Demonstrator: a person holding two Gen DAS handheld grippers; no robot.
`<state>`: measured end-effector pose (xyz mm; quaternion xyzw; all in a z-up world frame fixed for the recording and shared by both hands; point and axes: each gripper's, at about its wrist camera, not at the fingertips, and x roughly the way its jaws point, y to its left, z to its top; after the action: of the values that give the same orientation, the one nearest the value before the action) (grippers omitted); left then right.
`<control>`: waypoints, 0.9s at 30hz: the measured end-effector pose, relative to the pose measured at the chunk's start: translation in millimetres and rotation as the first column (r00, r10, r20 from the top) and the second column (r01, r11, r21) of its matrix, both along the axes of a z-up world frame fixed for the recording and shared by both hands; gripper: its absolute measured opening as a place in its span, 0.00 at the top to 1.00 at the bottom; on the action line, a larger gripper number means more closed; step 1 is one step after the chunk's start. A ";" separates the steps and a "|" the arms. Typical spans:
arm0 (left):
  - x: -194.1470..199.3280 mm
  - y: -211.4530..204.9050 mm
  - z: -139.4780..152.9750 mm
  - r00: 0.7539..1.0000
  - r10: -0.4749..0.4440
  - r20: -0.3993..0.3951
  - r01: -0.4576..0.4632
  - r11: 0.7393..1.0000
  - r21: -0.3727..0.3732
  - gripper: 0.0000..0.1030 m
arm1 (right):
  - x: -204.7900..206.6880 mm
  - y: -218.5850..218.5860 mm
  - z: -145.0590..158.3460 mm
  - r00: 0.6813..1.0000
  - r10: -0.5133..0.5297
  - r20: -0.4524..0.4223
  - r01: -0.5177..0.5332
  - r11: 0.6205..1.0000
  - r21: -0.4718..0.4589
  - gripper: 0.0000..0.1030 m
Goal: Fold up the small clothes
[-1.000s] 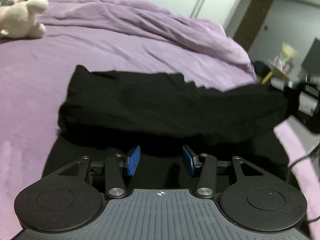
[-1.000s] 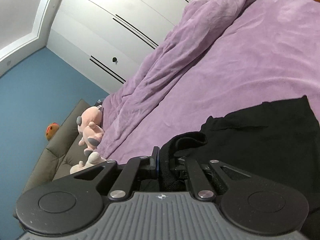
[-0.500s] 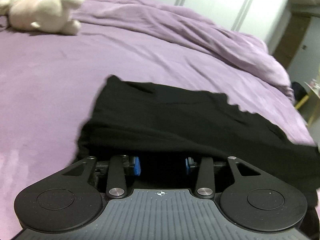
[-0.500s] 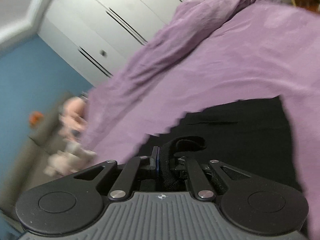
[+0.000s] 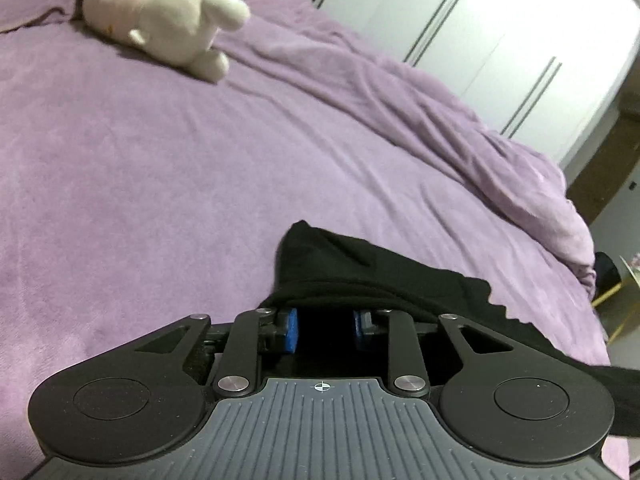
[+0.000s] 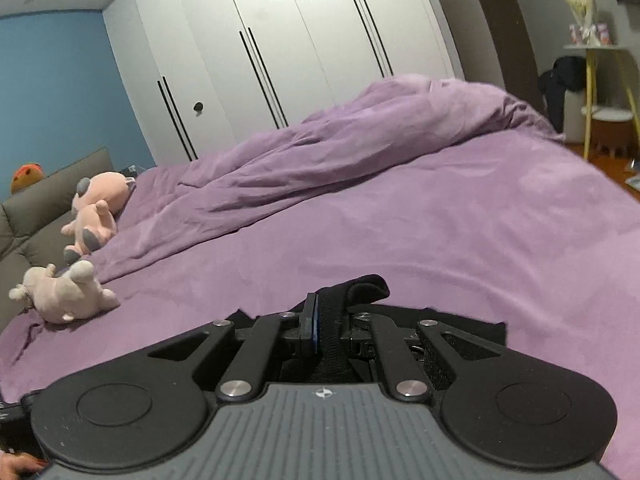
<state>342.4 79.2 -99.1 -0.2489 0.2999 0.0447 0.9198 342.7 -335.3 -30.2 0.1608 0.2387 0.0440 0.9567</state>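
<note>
A black garment (image 5: 384,280) lies on the purple bed (image 5: 160,184) in the left wrist view. Its near fold drapes over the tips of my left gripper (image 5: 325,330), whose blue pads stand apart with nothing pinched between them. In the right wrist view my right gripper (image 6: 326,330) is shut on a bunched black edge of the garment (image 6: 360,290), held just above the bed (image 6: 460,232). The rest of the cloth is mostly hidden behind the gripper body.
A rumpled purple duvet (image 6: 360,140) lies along the far side of the bed. Plush toys (image 5: 160,24) sit near the headboard, also in the right wrist view (image 6: 68,296). White wardrobe doors (image 6: 280,40) stand behind. A side table (image 6: 600,80) is at right.
Both grippers swung and moved forward over the bed. The garment's near fold now covers the left fingertips, which stay apart. The right gripper kept its hold on the cloth edge.
</note>
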 end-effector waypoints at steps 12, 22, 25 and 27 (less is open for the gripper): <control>-33.3 -17.1 12.2 0.962 -0.242 -0.124 0.264 0.941 0.214 0.51 | -18.3 -64.4 -74.4 0.960 0.004 -0.279 0.072 0.962 0.263 0.71; -28.4 -14.6 29.6 0.969 -0.222 -0.106 0.243 0.930 0.277 0.48 | -25.4 -24.9 -51.5 0.984 0.016 -0.176 -0.008 0.999 0.047 0.94; -12.6 -21.2 18.0 0.955 -0.246 -0.163 0.284 0.917 0.280 0.48 | -20.3 -23.7 -53.1 0.978 -0.041 -0.205 0.032 0.998 -0.044 0.93; -4.4 -22.8 5.6 0.942 -0.250 -0.224 0.307 0.911 0.275 0.49 | -15.5 -25.1 -64.3 0.954 -0.079 -0.290 0.054 0.994 -0.094 0.92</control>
<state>338.0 56.5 -93.5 -0.0525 0.4055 -0.0188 0.9124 327.1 -360.4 -94.5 0.1328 0.3742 -0.0229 0.9175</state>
